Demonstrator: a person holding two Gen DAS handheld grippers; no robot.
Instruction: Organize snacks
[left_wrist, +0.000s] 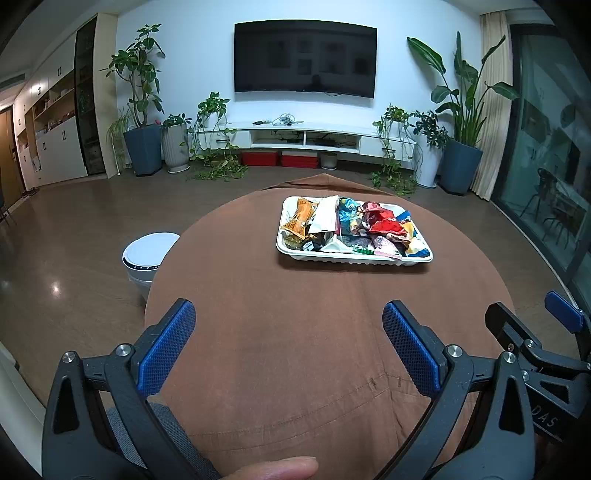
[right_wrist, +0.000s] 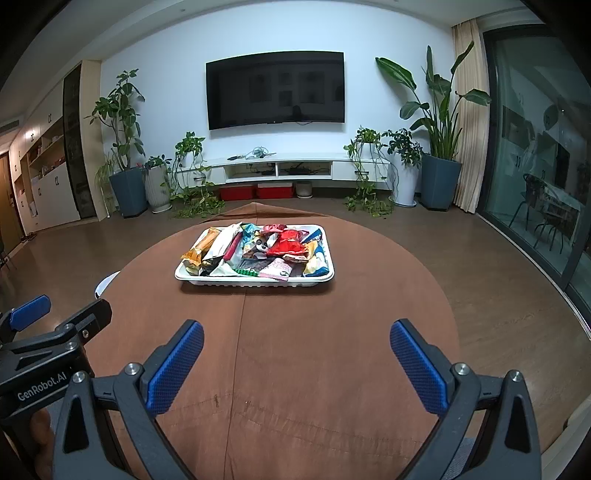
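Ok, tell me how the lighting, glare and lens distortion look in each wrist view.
Left wrist view: dim indoor light with a blue cast, heavy fisheye bending of the TV and walls, dark corner vignette, a small glare spot on the floor; the snack tray is sharp. Right wrist view: same cast and bending, reflections in the glass door.

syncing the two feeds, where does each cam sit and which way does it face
Left wrist: on the left hand-held gripper, facing over the brown table to the white tray of snacks; a fingertip shows below.
Right wrist: on the right hand-held gripper, same heading; the left one shows alongside.
Shared: tray, table, wall TV.
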